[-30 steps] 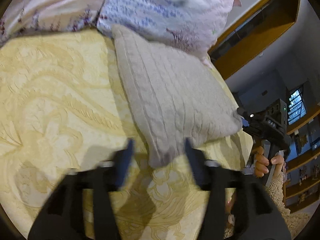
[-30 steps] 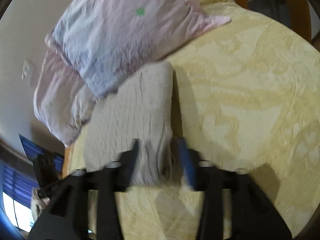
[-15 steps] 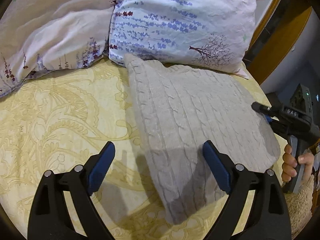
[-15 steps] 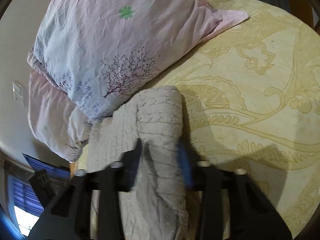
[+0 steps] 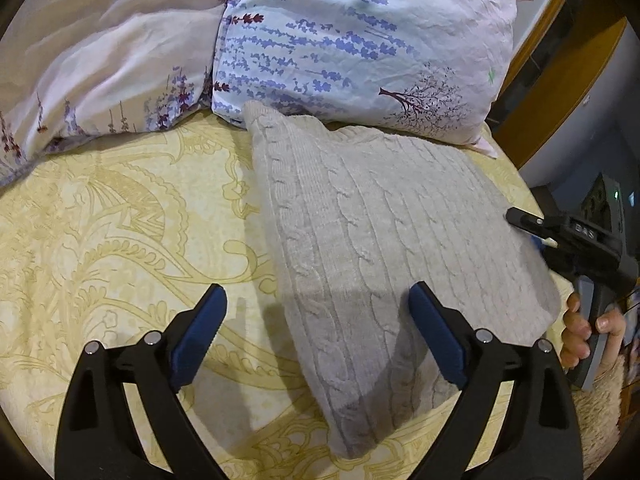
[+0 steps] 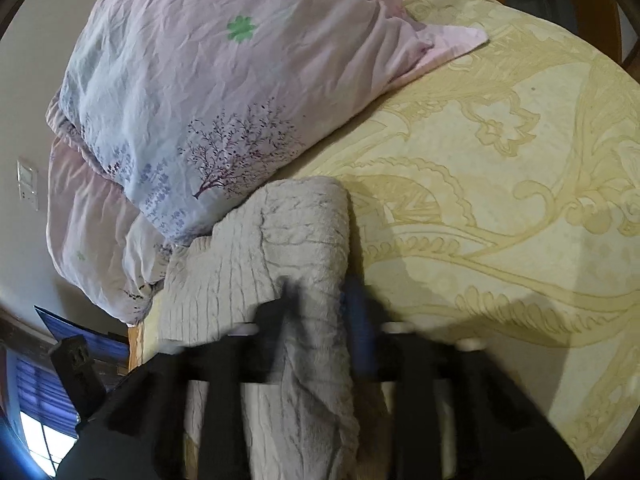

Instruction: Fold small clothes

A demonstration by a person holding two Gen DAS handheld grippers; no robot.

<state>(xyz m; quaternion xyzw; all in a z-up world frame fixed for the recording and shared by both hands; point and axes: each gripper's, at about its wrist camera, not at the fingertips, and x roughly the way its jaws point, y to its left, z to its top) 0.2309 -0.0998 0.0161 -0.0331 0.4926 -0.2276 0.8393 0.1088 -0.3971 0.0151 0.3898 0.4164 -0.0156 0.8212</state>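
A folded beige cable-knit sweater [image 5: 384,240] lies on the yellow patterned bedspread [image 5: 120,232], its far edge against a flowered pillow. My left gripper [image 5: 318,308] is open and empty, held above the sweater's near left edge. My right gripper [image 6: 320,304] is blurred by motion and stands closed on a fold of the sweater [image 6: 276,240] at its right edge. The right gripper also shows at the right of the left wrist view [image 5: 532,226], at the sweater's edge.
Two flowered pillows [image 5: 360,44] [image 5: 104,64] lie at the head of the bed. The pillow also shows in the right wrist view [image 6: 192,92]. A wooden bed frame [image 5: 560,64] and the bed's edge are to the right. Bare bedspread [image 6: 500,200] extends beyond the sweater.
My left gripper let go of the sweater's near corner and opened wide, pulling back. The sweater now lies flat. My right gripper stayed closed on its fold.
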